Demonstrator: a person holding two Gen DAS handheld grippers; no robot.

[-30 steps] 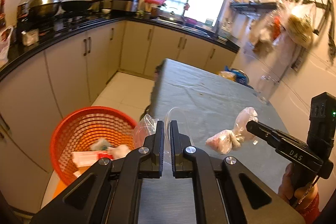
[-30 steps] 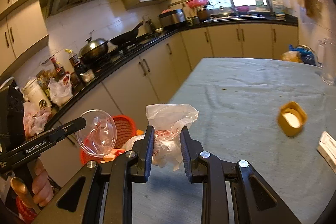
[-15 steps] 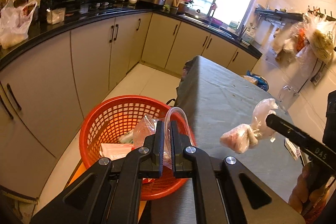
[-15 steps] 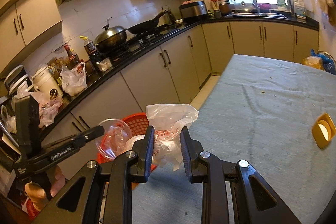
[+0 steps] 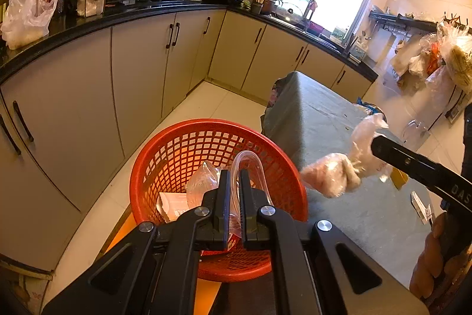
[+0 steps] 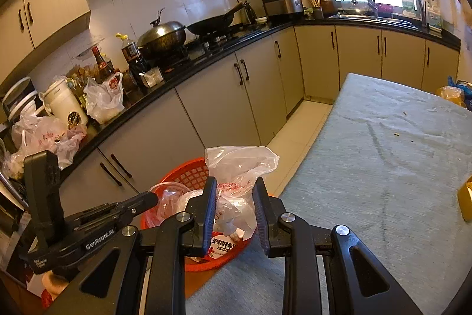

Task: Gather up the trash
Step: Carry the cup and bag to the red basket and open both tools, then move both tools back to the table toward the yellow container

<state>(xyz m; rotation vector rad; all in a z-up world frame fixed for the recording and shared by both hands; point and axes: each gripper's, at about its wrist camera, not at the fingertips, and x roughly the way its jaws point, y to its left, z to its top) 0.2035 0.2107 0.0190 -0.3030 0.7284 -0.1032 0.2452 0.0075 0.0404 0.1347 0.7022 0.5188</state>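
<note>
My left gripper (image 5: pixel 233 182) is shut on a clear plastic lid (image 5: pixel 249 167) and holds it over the red mesh basket (image 5: pixel 188 149), which holds wrappers and a plastic bag. The lid also shows in the right wrist view (image 6: pixel 168 197). My right gripper (image 6: pixel 234 197) is shut on a crumpled plastic bag (image 6: pixel 239 167) with a lump inside. It holds the bag above the table's left edge, beside the basket (image 6: pixel 188 173). In the left wrist view the bag (image 5: pixel 339 173) hangs from the right gripper's fingers (image 5: pixel 413 161), to the right of the basket.
A grey-clothed table (image 6: pixel 383 167) stretches to the right, with a yellow object (image 6: pixel 466 202) and a white packet (image 5: pixel 421 205) on it. Beige cabinets (image 5: pixel 141 73) under a black counter with pans and bags run along the left. A tiled floor strip lies between.
Both grippers have swung left from over the table toward the basket. The lid now hangs above the basket and the bag is at the table's left edge.
</note>
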